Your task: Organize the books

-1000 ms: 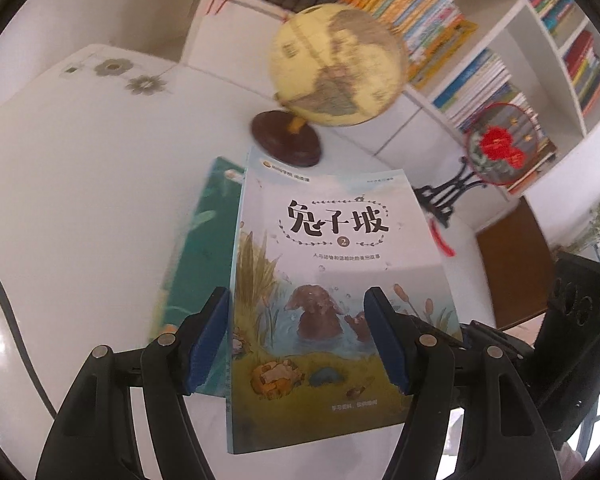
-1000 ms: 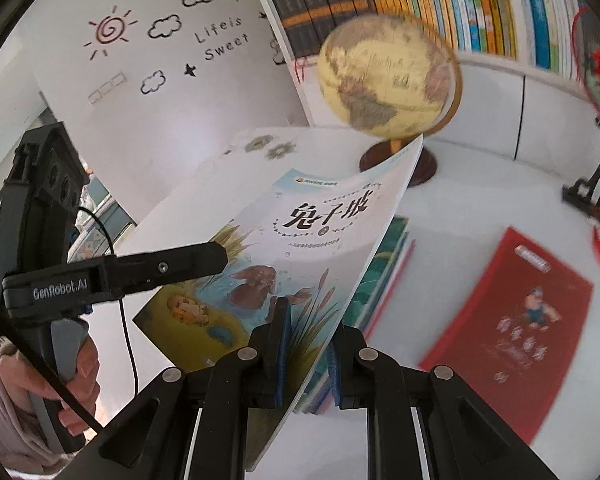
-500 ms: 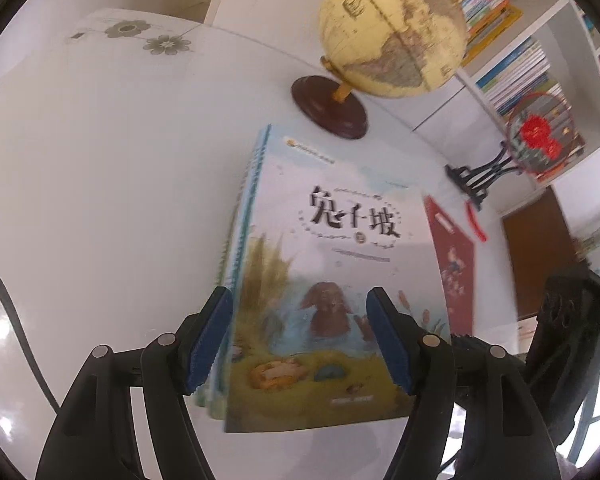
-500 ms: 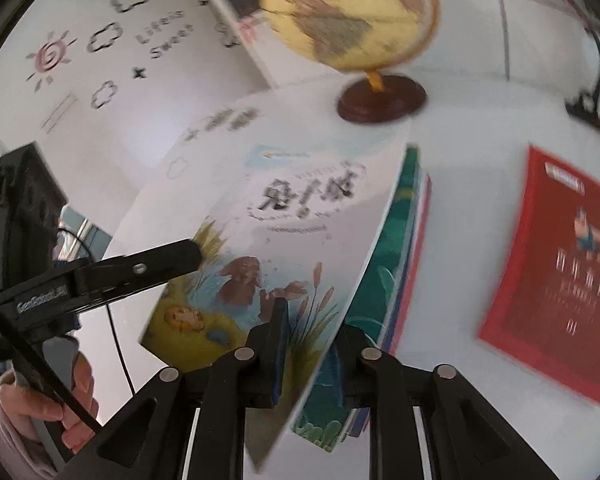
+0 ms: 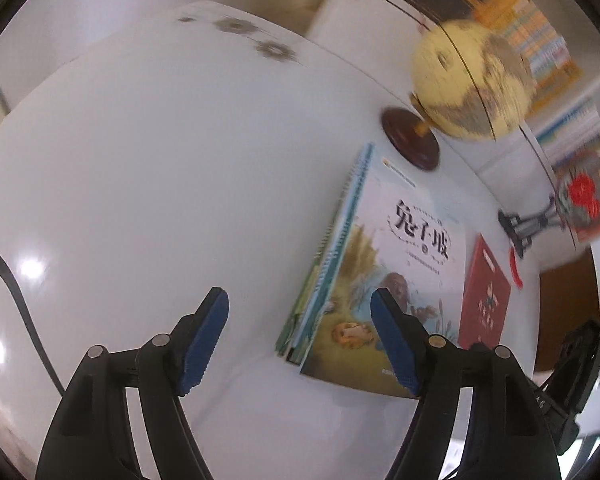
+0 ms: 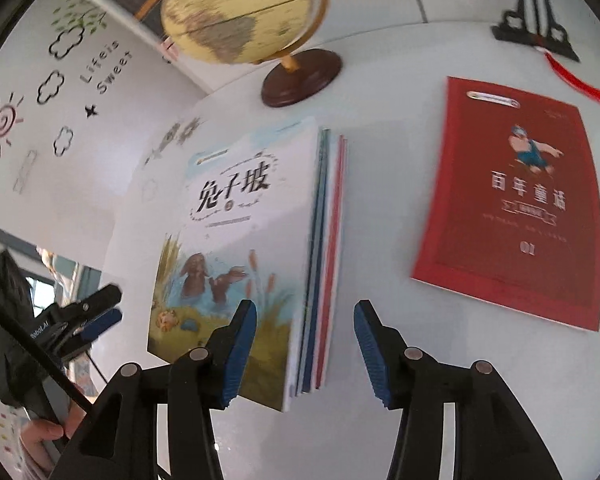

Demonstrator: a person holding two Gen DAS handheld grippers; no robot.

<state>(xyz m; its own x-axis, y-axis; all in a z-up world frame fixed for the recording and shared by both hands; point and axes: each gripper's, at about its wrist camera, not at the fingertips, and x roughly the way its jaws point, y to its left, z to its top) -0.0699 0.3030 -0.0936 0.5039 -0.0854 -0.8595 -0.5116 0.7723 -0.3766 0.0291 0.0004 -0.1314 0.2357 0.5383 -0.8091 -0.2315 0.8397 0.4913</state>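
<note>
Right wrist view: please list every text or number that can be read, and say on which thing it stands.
"兔子坡": title on the top book of the stack.
"百年童话": title on the red book; "01" lower down.
"Life is Sweet": on the wall sticker.
"Robot.AI": partly seen on the left gripper.
Small lines under both titles: too blurred to read.
Globe: lettering blurred.

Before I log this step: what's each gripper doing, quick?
Left gripper: jaws opening, holding nothing.
Right gripper: jaws opening, holding nothing; the stack lies free on the table.
</note>
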